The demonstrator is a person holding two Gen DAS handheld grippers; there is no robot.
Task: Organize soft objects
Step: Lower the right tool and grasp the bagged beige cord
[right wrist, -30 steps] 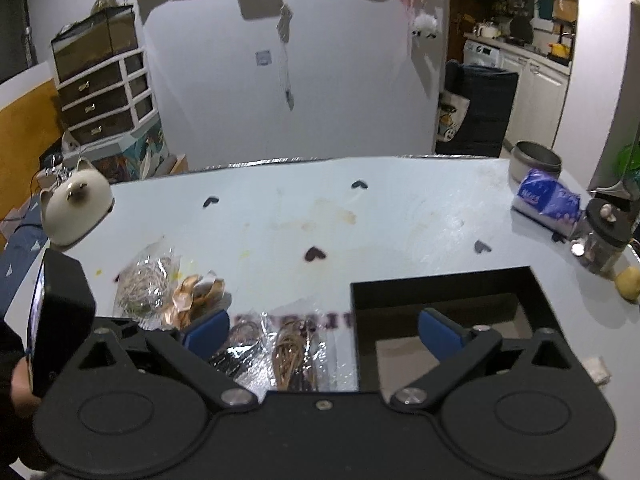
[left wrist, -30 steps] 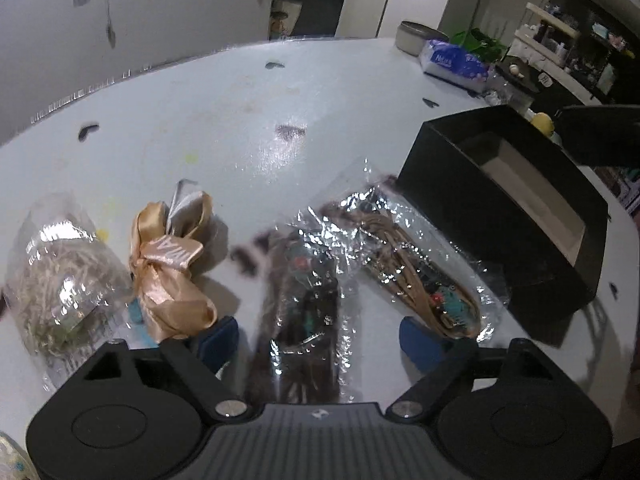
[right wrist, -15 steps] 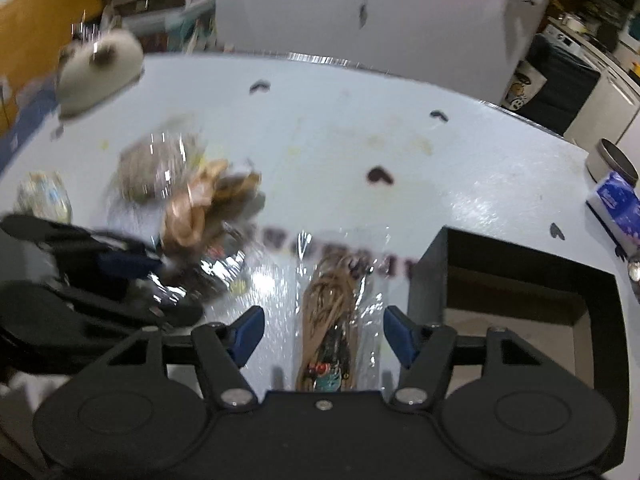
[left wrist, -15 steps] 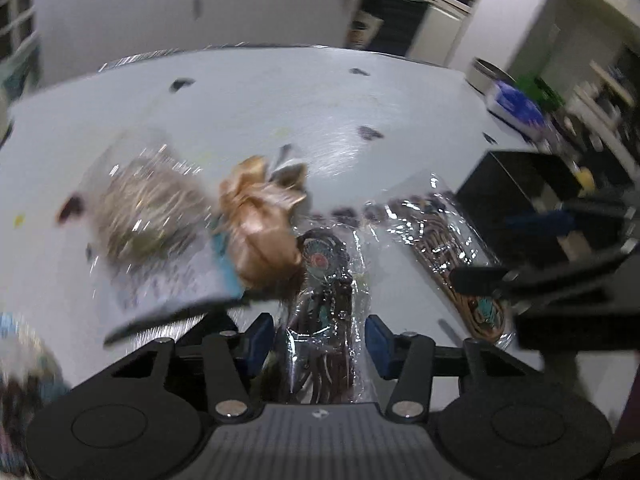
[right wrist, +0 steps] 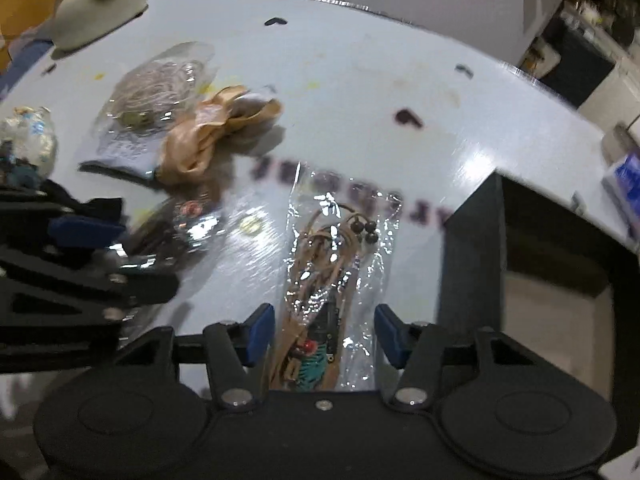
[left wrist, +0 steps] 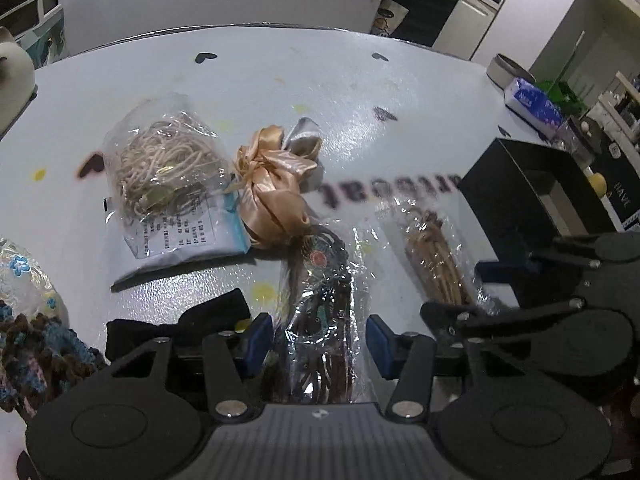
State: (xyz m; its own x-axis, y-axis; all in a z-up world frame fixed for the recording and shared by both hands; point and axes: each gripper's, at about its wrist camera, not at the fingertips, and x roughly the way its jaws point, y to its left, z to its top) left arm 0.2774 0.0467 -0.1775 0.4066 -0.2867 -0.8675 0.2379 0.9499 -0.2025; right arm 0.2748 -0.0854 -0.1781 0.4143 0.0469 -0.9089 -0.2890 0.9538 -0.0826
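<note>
My left gripper (left wrist: 318, 342) is open, its fingers either side of a clear bag of dark cord (left wrist: 320, 316) lying on the white table (left wrist: 320, 80). My right gripper (right wrist: 324, 336) is open, straddling a clear bag of tan cord (right wrist: 328, 280), which also shows in the left wrist view (left wrist: 436, 256). A gold satin ribbon bow (left wrist: 272, 196) and a bag of beige string (left wrist: 164, 168) lie further left. A black open box (right wrist: 540, 256) stands at the right, also in the left wrist view (left wrist: 520, 192).
A black bow (left wrist: 176, 328), a crocheted piece (left wrist: 28, 344) and a bag with blue flowers (left wrist: 24, 280) lie at the near left. A white plush (right wrist: 100, 4) sits at the far left. A blue tissue pack (left wrist: 532, 102) and a round tin (left wrist: 508, 74) are at the far right.
Both grippers have dropped and moved in over the bags, the left over the dark cord, the right over the tan cord. Their fingers have narrowed from wide open. Nothing has been lifted.
</note>
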